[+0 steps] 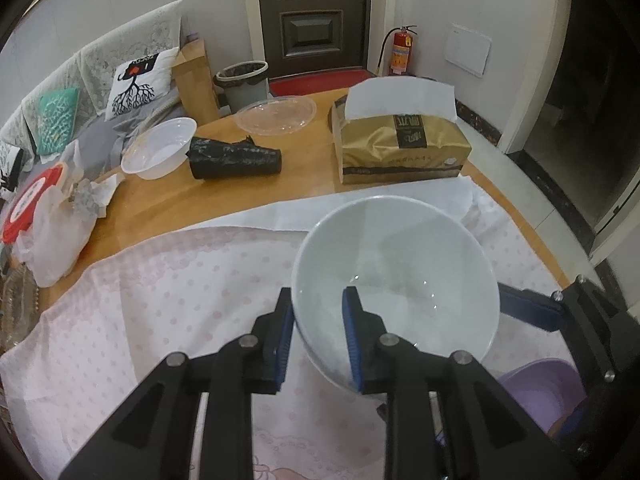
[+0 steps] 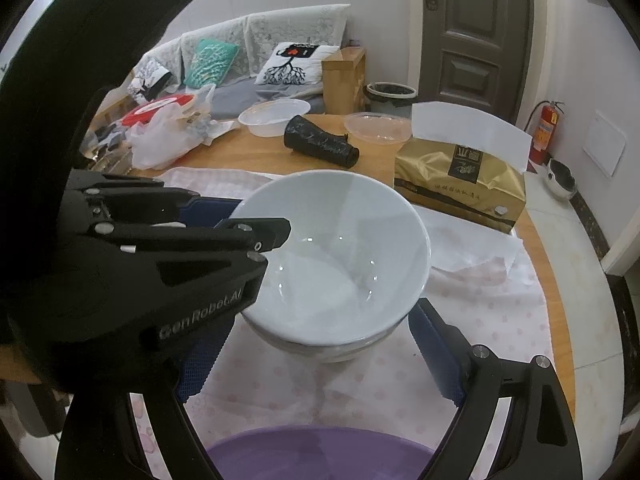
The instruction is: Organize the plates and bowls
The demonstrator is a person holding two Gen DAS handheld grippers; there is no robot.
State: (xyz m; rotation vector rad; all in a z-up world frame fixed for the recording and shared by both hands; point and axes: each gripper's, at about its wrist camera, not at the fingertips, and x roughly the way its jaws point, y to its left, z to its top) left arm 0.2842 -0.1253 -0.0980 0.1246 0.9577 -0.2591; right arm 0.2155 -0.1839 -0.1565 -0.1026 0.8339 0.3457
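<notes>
A white ceramic bowl [image 1: 400, 276] is held over the pink dotted cloth. My left gripper [image 1: 318, 312] is shut on its near rim, one finger inside and one outside. In the right wrist view the same bowl [image 2: 340, 256] sits nested in a second white bowl [image 2: 336, 350] beneath it. My right gripper [image 2: 316, 348] is open, its blue-padded fingers on either side of the stacked bowls without touching them. The left gripper [image 2: 240, 224] shows there from the side, clamped on the top bowl's left rim.
A purple basin [image 2: 320, 452] lies at the near edge. A gold tissue pack [image 1: 400, 148], a black roll [image 1: 236, 158], a clear plastic plate [image 1: 276, 114], a white plastic bowl [image 1: 160, 148] and plastic bags [image 1: 52, 216] stand on the wooden table [image 1: 224, 200].
</notes>
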